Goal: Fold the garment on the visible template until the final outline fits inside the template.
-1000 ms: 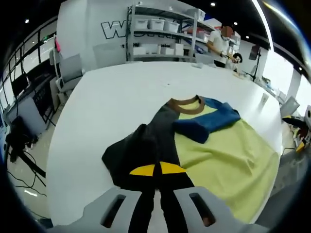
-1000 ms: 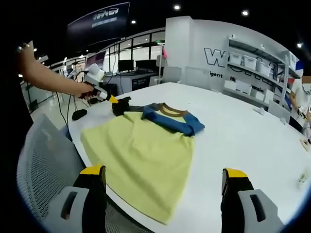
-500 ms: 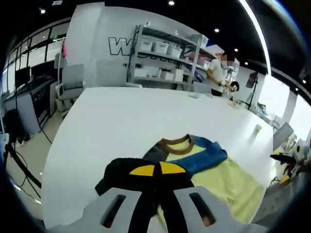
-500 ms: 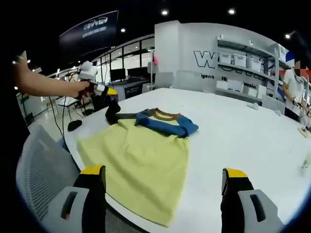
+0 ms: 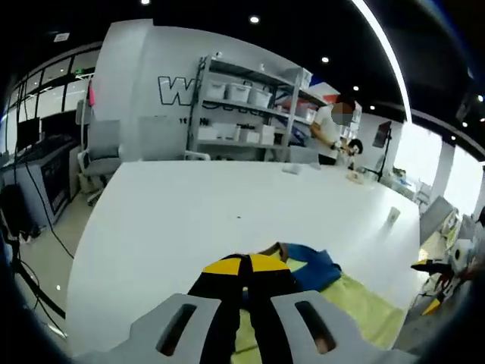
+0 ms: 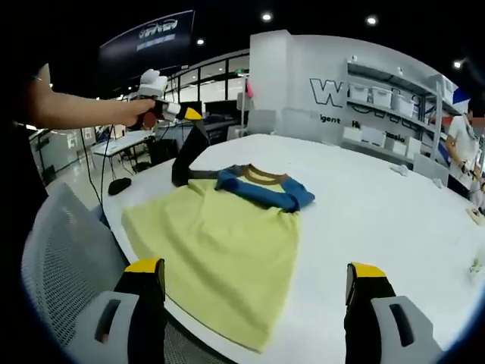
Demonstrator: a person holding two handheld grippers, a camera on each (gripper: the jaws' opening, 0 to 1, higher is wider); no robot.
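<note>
In the right gripper view our right gripper [image 6: 256, 292] sits nearest, jaws spread wide with nothing between them, hanging over the near edge of the table [image 6: 394, 220]. A grey mesh chair [image 6: 57, 250] is tucked in just beside that edge.

Past the jaws lies the shirt [image 6: 220, 250], flat on the white top: yellow body toward us, brown collar at the far end, and the blue sleeve [image 6: 265, 189] folded across the chest. No template outline we can make out under it.

The dark sleeve [image 6: 186, 155] on the other side is pulled up off the table, stretched up to the left gripper [image 6: 191, 114], which a hand [image 6: 148, 114] holds up in the air above the table's corner.

In the left gripper view, the left gripper [image 5: 244, 265] has its yellow tips pinched together on that sleeve [image 5: 208, 292], black cloth bunched right at the tips and hanging below. Beyond it we get a peek of the collar, the blue sleeve [image 5: 311, 265] and some of the yellow body.

Further off the table runs bare and white. Behind it there's a shelf rack [image 5: 242, 110] with bins against the wall, and a person [image 5: 330, 133] standing at the far end.
</note>
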